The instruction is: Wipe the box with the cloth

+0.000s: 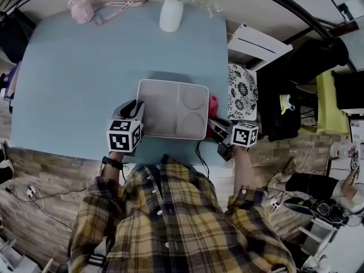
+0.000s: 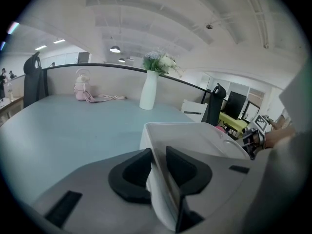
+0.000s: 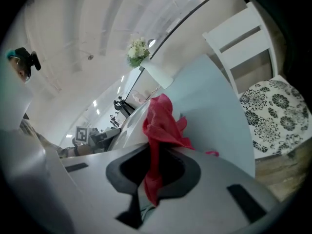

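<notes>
L gripper (image 2: 157, 156): fingers pinch the left wall of the white box (image 1: 165, 110), which sits on the blue bench (image 1: 79, 78) near the front edge. R gripper (image 3: 155, 157): fingers clamp a red cloth (image 3: 163, 118), right at the box's right side. Vase (image 1: 171, 13) stands well behind.
</notes>
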The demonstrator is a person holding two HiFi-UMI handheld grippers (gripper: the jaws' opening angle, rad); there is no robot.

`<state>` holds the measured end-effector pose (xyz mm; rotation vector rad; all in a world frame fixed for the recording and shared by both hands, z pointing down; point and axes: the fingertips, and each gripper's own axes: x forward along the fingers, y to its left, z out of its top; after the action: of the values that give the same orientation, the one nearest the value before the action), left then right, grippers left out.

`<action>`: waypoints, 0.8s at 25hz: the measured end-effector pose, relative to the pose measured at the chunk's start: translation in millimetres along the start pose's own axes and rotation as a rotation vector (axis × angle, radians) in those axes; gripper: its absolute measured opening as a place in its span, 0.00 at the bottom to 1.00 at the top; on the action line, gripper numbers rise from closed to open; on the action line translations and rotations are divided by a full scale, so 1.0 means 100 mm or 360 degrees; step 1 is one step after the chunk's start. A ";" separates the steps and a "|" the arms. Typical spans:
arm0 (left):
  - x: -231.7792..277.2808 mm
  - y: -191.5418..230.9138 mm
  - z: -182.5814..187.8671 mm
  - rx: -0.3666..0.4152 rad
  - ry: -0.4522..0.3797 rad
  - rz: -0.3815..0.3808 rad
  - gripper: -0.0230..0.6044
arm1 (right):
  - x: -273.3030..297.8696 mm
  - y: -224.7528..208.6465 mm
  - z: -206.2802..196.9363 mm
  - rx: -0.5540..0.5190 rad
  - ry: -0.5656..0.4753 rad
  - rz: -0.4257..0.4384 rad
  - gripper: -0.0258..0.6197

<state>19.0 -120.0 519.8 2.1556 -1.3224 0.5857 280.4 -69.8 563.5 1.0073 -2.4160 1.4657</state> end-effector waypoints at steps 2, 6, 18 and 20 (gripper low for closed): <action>0.00 0.00 -0.01 -0.0001 0.0010 -0.0005 0.20 | -0.04 0.03 -0.09 0.0025 -0.0012 0.0002 0.10; 0.00 0.00 -0.01 0.0007 0.0038 -0.0025 0.20 | -0.12 0.09 -0.25 0.0054 -0.0018 0.0005 0.10; 0.00 0.00 -0.02 0.0018 0.0041 -0.0105 0.20 | -0.30 0.27 -0.65 0.0076 -0.0150 -0.0074 0.10; 0.00 0.00 -0.02 0.0020 0.0040 -0.0114 0.20 | -0.32 0.31 -0.73 0.0046 -0.0163 -0.0103 0.10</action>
<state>19.2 -118.6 521.2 2.1890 -1.2259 0.5924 270.5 14.9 564.4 1.1827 -2.4122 1.4659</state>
